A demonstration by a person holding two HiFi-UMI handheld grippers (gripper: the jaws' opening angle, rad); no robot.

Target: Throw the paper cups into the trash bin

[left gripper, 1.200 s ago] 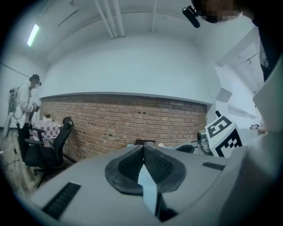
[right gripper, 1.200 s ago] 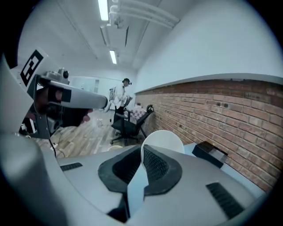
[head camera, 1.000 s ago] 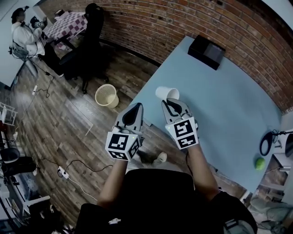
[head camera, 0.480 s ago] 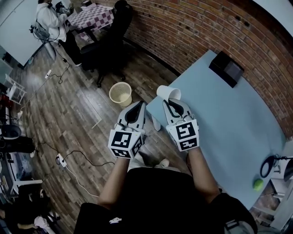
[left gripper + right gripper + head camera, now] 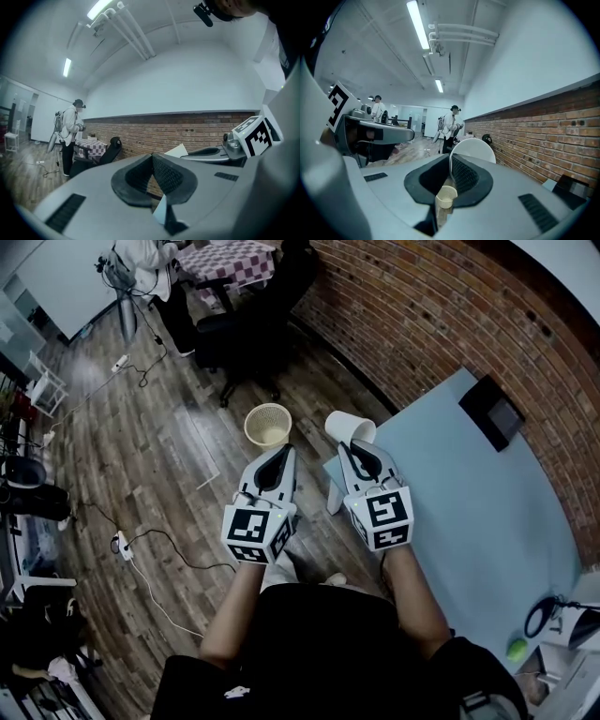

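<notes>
The right gripper (image 5: 356,451) is clamped on the rim of a cup (image 5: 350,427), held up in the air; the left gripper (image 5: 277,461) has its jaws together on nothing. This looks like the carry step. Next the cup must get above the bin (image 5: 268,424) on the floor nearby before the jaws part.

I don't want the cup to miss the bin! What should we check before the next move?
1. Paper cup held firmly: ok. The right gripper is shut on its rim.
2. Trash bin upright with its mouth open: ok. It stands on the wooden floor.
3. Cup above the bin: not ok. In the head view the bin lies to the cup's left, not under it.
4. Left gripper out of the way: ok. It is shut, empty, and beside the right one.
5. Room inside the bin: cannot tell.
</notes>
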